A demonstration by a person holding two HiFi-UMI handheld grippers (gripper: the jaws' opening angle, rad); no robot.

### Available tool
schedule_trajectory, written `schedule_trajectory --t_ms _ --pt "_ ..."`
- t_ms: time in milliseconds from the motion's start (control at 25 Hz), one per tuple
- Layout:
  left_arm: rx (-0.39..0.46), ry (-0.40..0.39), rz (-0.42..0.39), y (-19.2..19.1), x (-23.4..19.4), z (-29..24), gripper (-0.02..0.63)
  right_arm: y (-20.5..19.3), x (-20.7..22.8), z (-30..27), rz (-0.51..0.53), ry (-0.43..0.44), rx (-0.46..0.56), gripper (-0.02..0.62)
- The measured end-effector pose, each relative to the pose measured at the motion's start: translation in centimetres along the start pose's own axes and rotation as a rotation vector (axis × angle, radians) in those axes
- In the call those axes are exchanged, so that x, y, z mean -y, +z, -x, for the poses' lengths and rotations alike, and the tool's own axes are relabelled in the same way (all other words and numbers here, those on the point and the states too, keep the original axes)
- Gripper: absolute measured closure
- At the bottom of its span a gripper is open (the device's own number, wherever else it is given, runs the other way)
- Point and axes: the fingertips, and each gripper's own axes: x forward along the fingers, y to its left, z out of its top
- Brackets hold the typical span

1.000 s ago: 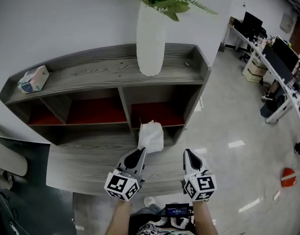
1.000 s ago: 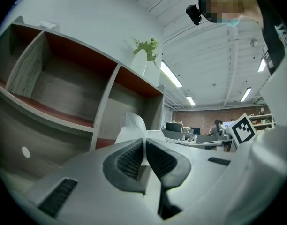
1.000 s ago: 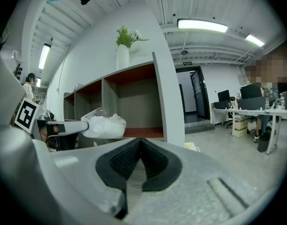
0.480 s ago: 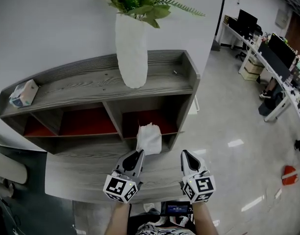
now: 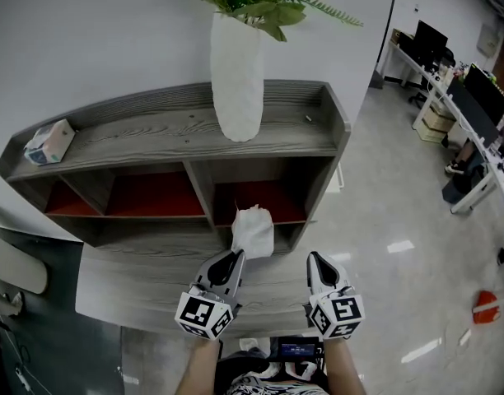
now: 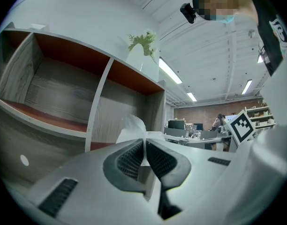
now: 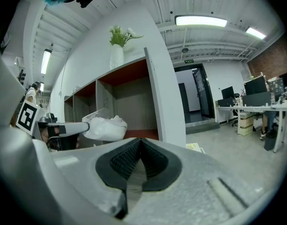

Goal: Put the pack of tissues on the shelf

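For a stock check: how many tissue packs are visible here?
2. One pack of tissues is clamped in the left gripper, in front of the shelf; a second pack lies at the left end of its top board. Others may be hidden inside compartments.

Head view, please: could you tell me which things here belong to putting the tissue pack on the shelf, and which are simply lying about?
Part of the job:
pack of tissues, pinched in the left claw
shelf
right claw, shut and empty

Just lying about:
white vase of greenery on the shelf top
tissue box at the top's left end
monitors beyond
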Motion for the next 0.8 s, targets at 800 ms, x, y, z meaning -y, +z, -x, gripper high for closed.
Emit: schedule_trajectory --t_ms 800 --pt "-0.019 0.019 0.012 -0.4 -1.4 -2.8 0.588 0.9 2.0 -1.6 -0.016 0.01 -0.005 0.591"
